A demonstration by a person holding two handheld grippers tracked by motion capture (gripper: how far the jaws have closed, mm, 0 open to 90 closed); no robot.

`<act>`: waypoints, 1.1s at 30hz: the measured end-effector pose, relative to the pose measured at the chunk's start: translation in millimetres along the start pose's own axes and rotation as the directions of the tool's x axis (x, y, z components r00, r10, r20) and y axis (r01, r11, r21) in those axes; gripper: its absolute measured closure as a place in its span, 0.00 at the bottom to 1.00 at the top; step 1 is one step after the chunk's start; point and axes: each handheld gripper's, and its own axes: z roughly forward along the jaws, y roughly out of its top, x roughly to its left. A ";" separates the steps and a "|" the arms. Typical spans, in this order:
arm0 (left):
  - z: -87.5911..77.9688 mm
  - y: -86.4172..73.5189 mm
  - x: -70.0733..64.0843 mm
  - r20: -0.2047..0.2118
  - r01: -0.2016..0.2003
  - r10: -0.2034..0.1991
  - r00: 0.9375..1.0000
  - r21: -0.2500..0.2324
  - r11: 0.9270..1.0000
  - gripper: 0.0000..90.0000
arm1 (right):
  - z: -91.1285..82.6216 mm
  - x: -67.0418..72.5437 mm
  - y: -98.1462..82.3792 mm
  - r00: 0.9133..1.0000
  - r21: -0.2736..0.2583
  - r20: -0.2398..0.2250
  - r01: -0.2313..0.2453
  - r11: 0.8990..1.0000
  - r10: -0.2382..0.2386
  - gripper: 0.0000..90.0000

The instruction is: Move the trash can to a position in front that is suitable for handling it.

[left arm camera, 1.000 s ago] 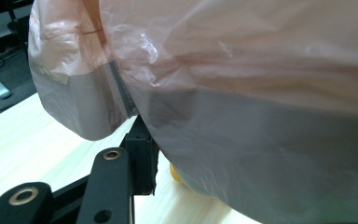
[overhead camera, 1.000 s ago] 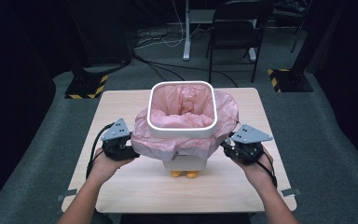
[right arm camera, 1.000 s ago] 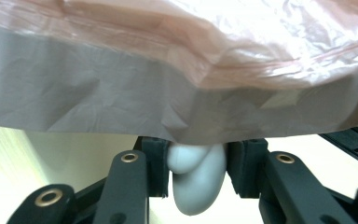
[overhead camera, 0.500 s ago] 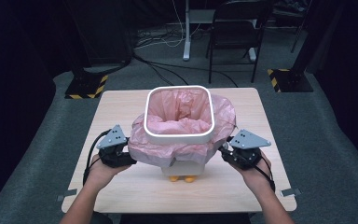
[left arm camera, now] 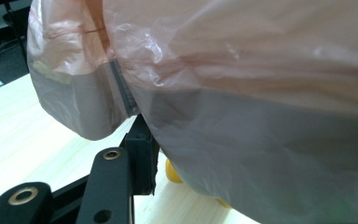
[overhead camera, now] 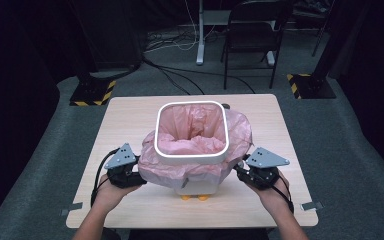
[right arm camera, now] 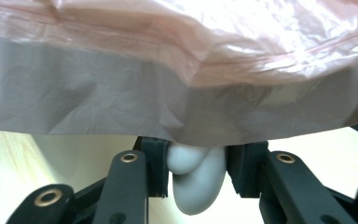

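Holding the small white bin (overhead camera: pixel 192 150) from both sides, you have it standing near the front middle of the surface (overhead camera: pixel 130 112), its pink liner bag (overhead camera: pixel 232 127) draped over the white rim and billowing down past the walls.

On the left, your left gripper (overhead camera: pixel 139 176) presses in under the bag's overhang. In the left gripper view one of its fingers (left arm camera: pixel 142 158) sits against the bin's side, the other is buried under plastic, so you cannot tell whether it truly grips the bin or just film.

On the right, your right gripper (overhead camera: pixel 239 172) stands about half open, with its fingers (right arm camera: pixel 154 163) clamped on a rounded white side lug (right arm camera: pixel 196 179) of the bin.

The risk: if the left side has only plastic, a lift could tilt the bin, slide the liner off the rim or tear it. The smooth, rounded lug could also slip out under an uneven pull.
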 end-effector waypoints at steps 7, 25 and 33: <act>-2.4 -1.7 -5.5 -0.007 -0.006 0.006 1.000 0.009 1.000 0.60 | -3.1 1.8 -2.1 1.000 0.003 -0.017 -0.010 1.000 0.010 0.70; -4.0 -5.2 -4.4 0.039 0.026 -0.026 0.999 -0.010 1.000 0.59 | -5.0 -7.8 -10.6 0.993 0.002 -0.092 -0.079 0.997 0.079 0.70; -5.4 -7.1 -2.7 0.035 0.050 -0.050 0.998 -0.009 0.999 0.51 | -5.7 -9.0 -10.8 0.990 0.010 -0.109 -0.087 0.996 0.088 0.69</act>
